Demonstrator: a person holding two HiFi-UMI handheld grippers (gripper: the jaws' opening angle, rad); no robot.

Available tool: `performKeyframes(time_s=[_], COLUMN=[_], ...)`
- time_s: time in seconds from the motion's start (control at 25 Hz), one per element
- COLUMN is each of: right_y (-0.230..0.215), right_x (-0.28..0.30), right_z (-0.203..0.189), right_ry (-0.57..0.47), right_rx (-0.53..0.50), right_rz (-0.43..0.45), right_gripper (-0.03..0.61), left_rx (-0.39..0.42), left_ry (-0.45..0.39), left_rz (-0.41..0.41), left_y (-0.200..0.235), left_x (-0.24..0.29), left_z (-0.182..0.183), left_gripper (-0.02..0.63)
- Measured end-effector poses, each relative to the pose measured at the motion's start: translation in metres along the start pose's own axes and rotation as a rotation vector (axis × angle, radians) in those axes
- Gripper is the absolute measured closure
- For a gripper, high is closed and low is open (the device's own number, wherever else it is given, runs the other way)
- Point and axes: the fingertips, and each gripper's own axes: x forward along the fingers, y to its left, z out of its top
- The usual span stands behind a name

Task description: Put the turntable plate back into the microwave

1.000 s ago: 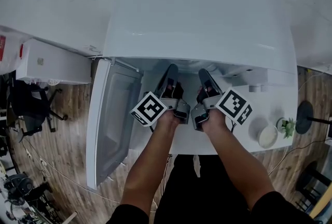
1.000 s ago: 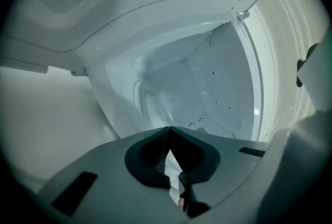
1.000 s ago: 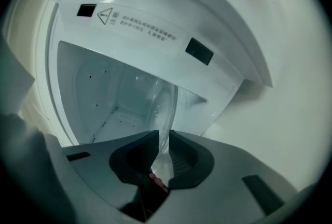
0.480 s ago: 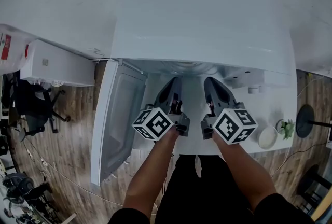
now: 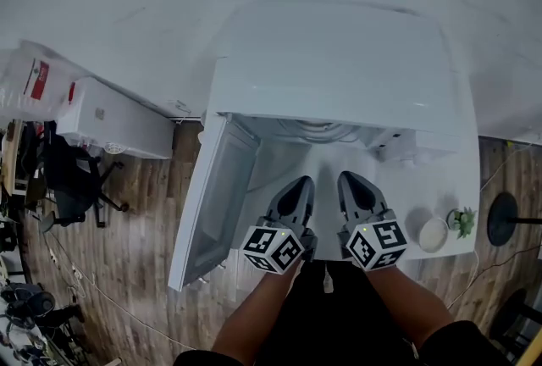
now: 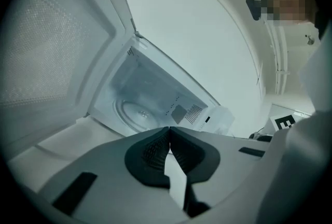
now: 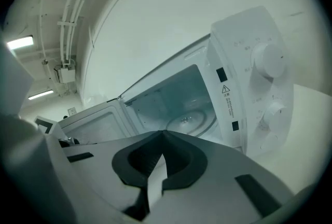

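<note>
The white microwave stands with its door swung open to the left. The clear glass turntable plate lies flat on the cavity floor, seen too in the right gripper view and just under the top edge in the head view. My left gripper and right gripper hover side by side over the white table in front of the opening, clear of the cavity. Both are shut with nothing between their pads, the tips meeting in the left gripper view and in the right gripper view.
The microwave's control panel with two knobs is at the right of the opening. A small white bowl and a small plant sit on the table at the right. A white box and a chair are at the left on the wooden floor.
Both grippers have drawn back out of the microwave opening toward the person and rolled, so their marker cubes now sit at the near side. The plate stays inside.
</note>
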Motion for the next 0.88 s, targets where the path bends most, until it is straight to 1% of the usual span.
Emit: performKeyframes(time_s=[0.16,0.28,0.4,0.48,0.6,0.88], right_y=[0.017,0.03,0.041,0.047,0.051,0.044], right_x=[-0.019,-0.026,-0.03,-0.03,-0.031,-0.019], right_z=[0.009,0.017,0.023,0.029,0.033,0.044], right_ry=[-0.008,-0.015,-0.016,-0.026,-0.037,-0.06], right_rx=[-0.042,-0.093,-0.147,-0.165,-0.177,-0.202], right_rz=[0.026,0.053,0.07,0.075,0.069,0.03], right_gripper=[0.561,0.561,0.561,0.561,0.561,0.561], left_rx=[0.0,0.003,0.051,0.084,0.104,0.094], left_ry=[0.011,0.003,-0.019,-0.028,-0.027,-0.032], left_rz=[0.009,0.004,0.007,0.007,-0.002,0.012], left_y=[-0.007,-0.012,-0.015,-0.017,-0.021,-0.022], left_x=[-0.018,-0.026,-0.027,-0.023,-0.022,-0.02], left_z=[-0.003,0.002,0.013,0.019,0.025,0.029], left_gripper=[0.594,0.594,0.594,0.594,0.594,0.594])
